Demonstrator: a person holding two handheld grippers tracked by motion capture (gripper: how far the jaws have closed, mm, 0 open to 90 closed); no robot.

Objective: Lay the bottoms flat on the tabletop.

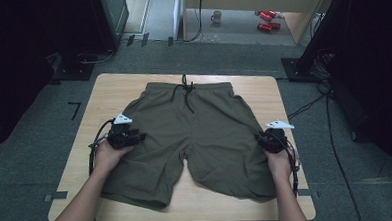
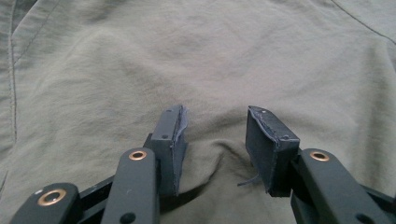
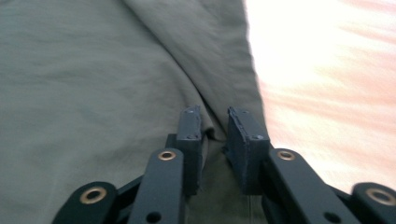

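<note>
A pair of olive-green shorts [image 1: 205, 135] lies flat on the light wooden table [image 1: 108, 89], waistband and black drawstring [image 1: 186, 93] at the far side. My left gripper [image 1: 137, 137] rests on the shorts' left leg. In the left gripper view its jaws [image 2: 215, 140] stand open, with a small hump of the cloth [image 2: 140, 60] rising between them. My right gripper [image 1: 261, 137] sits at the right leg's outer edge. In the right gripper view its jaws [image 3: 214, 128] stand close together with a fold of the shorts [image 3: 93, 70] pinched between the pads.
The table's right edge [image 1: 291, 151] lies just beside my right hand. Bare table [image 3: 327, 70] shows past the hem in the right gripper view. Cables [image 1: 330, 134] trail over the grey floor at right. Dark stands flank the table, and red cans [image 1: 267, 20] and a mug [image 1: 216, 17] sit far behind.
</note>
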